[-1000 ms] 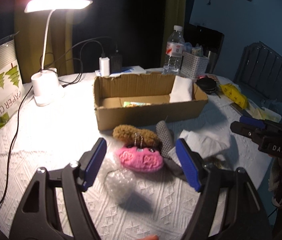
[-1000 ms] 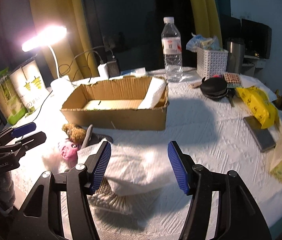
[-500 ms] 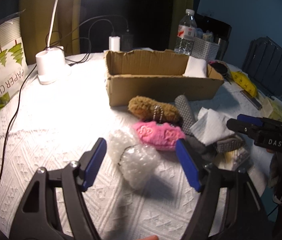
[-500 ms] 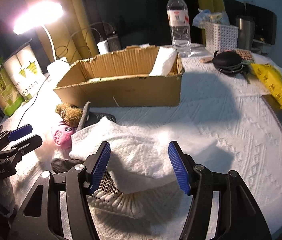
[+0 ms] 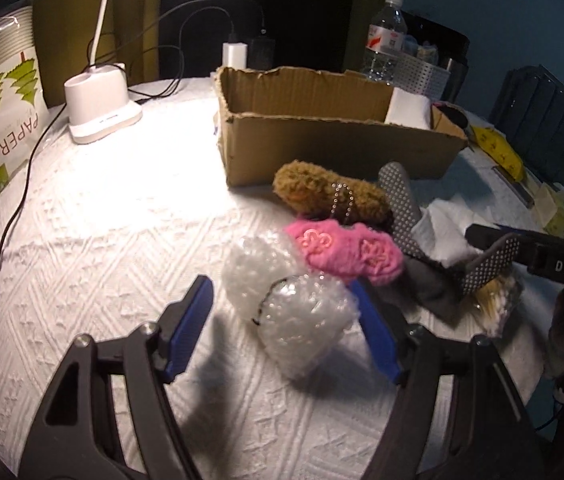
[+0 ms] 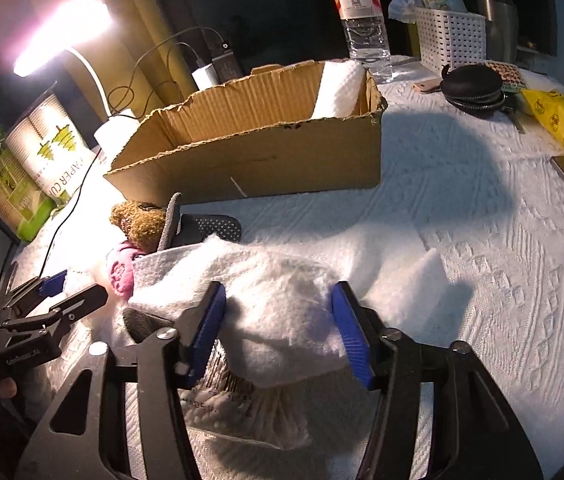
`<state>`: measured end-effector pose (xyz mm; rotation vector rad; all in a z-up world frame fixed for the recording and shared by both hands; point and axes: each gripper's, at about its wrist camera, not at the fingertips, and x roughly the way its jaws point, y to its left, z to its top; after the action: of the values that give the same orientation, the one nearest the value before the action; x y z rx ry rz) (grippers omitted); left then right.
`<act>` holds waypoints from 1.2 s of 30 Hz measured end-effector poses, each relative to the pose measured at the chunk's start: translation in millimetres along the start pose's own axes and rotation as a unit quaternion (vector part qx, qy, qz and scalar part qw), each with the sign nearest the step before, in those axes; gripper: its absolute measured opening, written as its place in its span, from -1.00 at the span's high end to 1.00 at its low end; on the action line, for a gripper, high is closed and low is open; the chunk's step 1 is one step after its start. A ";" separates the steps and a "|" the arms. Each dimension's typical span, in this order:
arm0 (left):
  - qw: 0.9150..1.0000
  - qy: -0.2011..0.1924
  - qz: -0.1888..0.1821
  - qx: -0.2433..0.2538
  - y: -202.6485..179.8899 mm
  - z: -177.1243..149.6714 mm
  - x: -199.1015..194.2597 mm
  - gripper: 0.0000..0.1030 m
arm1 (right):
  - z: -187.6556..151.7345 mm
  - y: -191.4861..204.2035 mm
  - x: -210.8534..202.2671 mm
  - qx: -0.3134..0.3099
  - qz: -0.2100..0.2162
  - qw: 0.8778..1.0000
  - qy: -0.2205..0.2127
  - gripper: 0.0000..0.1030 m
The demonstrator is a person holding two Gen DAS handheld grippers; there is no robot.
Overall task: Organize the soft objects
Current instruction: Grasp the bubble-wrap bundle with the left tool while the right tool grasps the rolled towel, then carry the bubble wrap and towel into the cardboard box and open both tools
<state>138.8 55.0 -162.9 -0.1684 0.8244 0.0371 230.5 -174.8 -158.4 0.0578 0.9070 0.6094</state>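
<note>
Lamp base (image 5: 99, 110): far left on the white tablecloth (image 5: 101, 240), beside a paper cup pack (image 5: 1, 92).
Left gripper (image 5: 282, 322): near, jaws spread wide around a bubble wrap wad (image 5: 290, 304), not squeezing it.
Pink plush (image 5: 346, 252): just right of the wad, touching it.
Brown plush (image 5: 330, 192): behind the pink one, near the box.
Box (image 5: 334, 148): cardboard, open-topped, far centre; a folded white towel (image 6: 340, 88) stands at its right end.
Grey gloves (image 5: 402, 204): dotted, right of the plushes.
Right gripper (image 6: 279, 332): jaws apart on either side of a crumpled white tissue (image 6: 282, 304), holding nothing; a cotton swab bag (image 6: 241, 412) lies beneath.
</note>
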 end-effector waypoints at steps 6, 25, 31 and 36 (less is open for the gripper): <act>1.000 -0.004 0.006 0.016 -6.9 0.0 -1.5 -0.03 | -0.4 3.5 -8.2 -0.015 -0.001 1.000 -0.015 0.78; 0.996 -0.071 -0.006 0.048 -32.4 35.2 -47.6 0.00 | 18.3 -5.4 -80.9 -0.021 0.007 0.992 -0.121 0.78; 0.995 -0.085 -0.009 0.056 -35.9 54.9 -52.0 0.00 | 30.0 -12.8 -91.4 -0.020 0.009 0.990 -0.137 0.78; 0.993 -0.095 -0.006 0.063 -37.4 72.6 -52.3 0.00 | 43.7 -13.8 -96.0 -0.027 0.015 0.988 -0.152 0.78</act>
<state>159.8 31.8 -71.1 -0.0499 0.6327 -0.0110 225.7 -227.2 -66.0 0.1134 0.5950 0.6336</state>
